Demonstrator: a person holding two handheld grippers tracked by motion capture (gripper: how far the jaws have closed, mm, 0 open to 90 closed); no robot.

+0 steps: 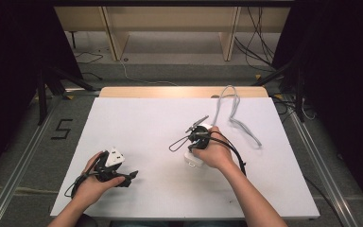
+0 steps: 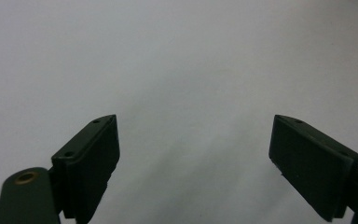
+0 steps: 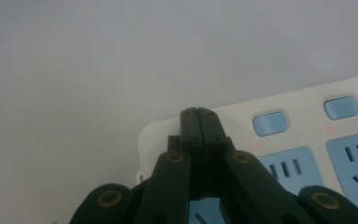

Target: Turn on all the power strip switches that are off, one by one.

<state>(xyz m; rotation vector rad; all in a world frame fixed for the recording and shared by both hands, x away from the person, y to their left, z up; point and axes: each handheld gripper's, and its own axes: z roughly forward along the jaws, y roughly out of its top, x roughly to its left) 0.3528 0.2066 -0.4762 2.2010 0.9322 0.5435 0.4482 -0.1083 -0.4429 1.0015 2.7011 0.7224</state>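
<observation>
A white power strip (image 3: 303, 100) with blue sockets and blue rocker switches (image 3: 270, 123) lies on the white table (image 1: 142, 123), right of centre. Its grey cable (image 1: 236, 118) loops toward the table's far edge. My right gripper (image 3: 198, 112) is shut, its jaws pressed together with nothing between them, and its tips sit over the strip's end corner beside the nearest switch. In the high view the right hand holds that gripper (image 1: 196, 142) over the power strip (image 1: 193, 160). My left gripper (image 2: 196, 126) is open above bare table, and in the high view it (image 1: 130, 176) sits at the near left.
The white sheet covers the table, with a wooden strip (image 1: 184, 91) along its far edge. Floor cables and wooden furniture legs (image 1: 118, 42) lie beyond it. A black "5" (image 1: 62, 128) marks the floor at the left.
</observation>
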